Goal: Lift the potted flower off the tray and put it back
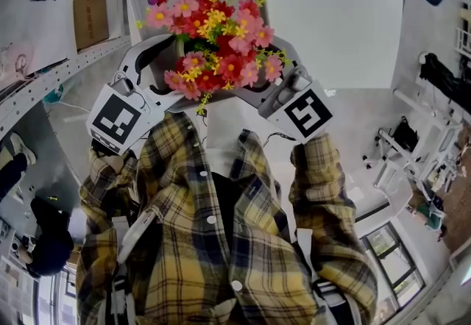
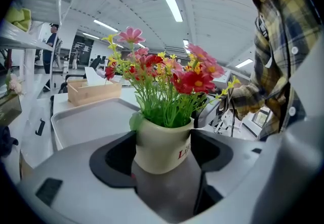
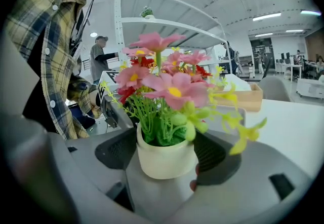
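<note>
1. One cream pot [image 2: 162, 143], filled with pink, red and yellow flowers [image 1: 213, 37] on green stems, hangs clear of the tray [image 2: 81, 124], close to the person's chest.
2. Both tools hold it. The left tool [image 2: 163, 150] is closed on the pot's sides, and the right tool [image 3: 166, 160] clamps it from the opposite side.
3. By my reading the lift is done, and setting the pot back on the tray is what remains.
4. What shows of the grey tray is bare; it lies on the white bench [image 3: 289, 121].
5. Just beyond the tray stands a wooden box [image 2: 93, 92]; its inside is out of sight.
</note>
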A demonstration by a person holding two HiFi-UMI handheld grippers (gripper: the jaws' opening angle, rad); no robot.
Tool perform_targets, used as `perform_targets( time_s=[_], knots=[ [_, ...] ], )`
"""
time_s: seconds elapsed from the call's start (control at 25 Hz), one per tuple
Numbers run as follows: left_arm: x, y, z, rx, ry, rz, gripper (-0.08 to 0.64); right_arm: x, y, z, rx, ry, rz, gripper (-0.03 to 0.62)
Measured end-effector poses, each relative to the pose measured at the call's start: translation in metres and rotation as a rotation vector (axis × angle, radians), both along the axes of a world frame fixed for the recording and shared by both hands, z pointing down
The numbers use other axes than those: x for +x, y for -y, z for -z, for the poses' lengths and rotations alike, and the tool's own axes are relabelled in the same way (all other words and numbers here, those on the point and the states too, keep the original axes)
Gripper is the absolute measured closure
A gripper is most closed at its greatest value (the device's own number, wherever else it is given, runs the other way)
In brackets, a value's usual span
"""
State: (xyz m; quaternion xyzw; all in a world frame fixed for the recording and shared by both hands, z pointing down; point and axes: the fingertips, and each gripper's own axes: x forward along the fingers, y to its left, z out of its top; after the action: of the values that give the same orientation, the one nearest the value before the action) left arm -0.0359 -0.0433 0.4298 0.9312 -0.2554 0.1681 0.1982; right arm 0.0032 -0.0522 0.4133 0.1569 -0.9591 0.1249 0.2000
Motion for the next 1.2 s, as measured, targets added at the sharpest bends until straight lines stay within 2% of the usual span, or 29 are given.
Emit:
perform_targets(
  time_s=[0.56,0.92,1.2],
  knots=[
    [0.0,0.006,0.0,0.107,-0.023,-0.015,0.233,-0.001,0.005,0.004,0.082,0.012,-0.025,0.249],
    [0.004,0.01,-0.005,0.147,-0.085,0.024,0.232,0.003,0.007,-0.001,0.139,0.017,-0.038,0.249],
    [0.004,0.013,-0.004,0.199,-0.096,0.025,0.232,0.004,0.01,0.0,0.179,0.025,-0.04,0.249]
  ],
)
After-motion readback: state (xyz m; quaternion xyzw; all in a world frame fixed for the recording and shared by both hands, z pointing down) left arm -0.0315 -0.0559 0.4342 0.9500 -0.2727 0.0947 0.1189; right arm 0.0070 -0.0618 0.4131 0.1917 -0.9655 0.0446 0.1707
